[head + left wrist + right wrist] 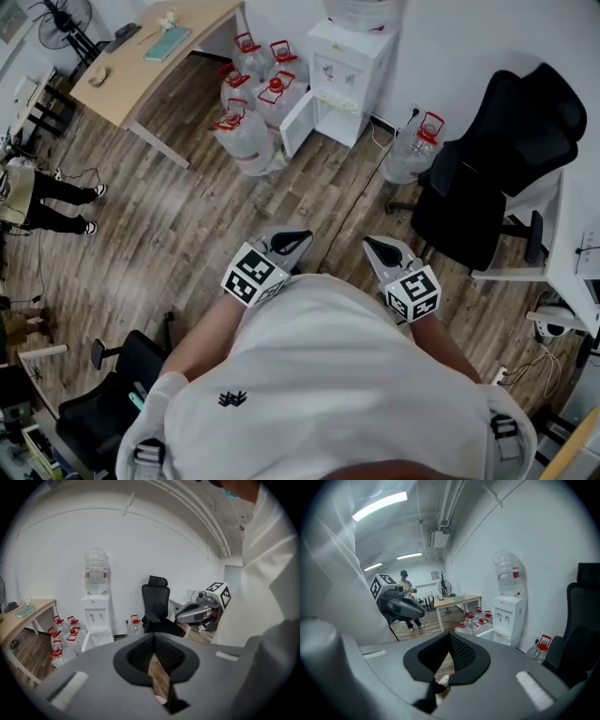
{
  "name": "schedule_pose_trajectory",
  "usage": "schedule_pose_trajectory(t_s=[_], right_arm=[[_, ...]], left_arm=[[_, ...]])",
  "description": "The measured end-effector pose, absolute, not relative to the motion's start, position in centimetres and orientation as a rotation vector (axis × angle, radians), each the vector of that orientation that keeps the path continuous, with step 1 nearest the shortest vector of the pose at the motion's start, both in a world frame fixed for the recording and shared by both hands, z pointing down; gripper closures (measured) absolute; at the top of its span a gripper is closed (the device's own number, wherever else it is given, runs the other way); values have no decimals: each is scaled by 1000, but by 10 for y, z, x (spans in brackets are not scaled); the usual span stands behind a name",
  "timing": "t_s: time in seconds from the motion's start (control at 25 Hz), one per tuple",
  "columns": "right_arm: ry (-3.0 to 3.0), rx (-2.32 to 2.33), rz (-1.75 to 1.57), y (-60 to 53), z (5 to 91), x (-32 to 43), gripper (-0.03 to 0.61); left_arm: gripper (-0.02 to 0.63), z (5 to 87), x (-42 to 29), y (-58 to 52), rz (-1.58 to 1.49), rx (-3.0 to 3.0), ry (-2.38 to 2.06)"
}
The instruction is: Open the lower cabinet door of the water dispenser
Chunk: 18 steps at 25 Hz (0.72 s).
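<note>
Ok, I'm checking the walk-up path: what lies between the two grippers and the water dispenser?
Head view: only wood floor, with a thin black cable trailing across it, separates the left gripper and right gripper from the water dispenser.

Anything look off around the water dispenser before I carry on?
One thing: the lower cabinet door of the water dispenser already stands open, swung out toward the cluster of water jugs. No spill or damage shows on the floor. The left gripper and right gripper are shut and empty, well short of it.
</note>
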State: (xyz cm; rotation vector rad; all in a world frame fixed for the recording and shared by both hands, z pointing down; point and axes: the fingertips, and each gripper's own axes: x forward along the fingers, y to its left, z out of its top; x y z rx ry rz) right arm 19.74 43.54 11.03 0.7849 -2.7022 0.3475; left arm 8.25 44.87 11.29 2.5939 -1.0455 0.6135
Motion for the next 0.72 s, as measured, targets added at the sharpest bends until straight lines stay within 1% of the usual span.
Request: schedule_pose_trajectory(t_s=[0.24,0.4,0.72], right_arm=[[-2683,786,381,441,119,196,577],[-2684,761,389,433,122,183,577],[-2654,672,371,402,131,127,577]], left_arm=[[558,117,81,451,614,2588,-1028],[558,116,68,444,602,2574,-1059],[558,138,2,418,527,2471,-1127]])
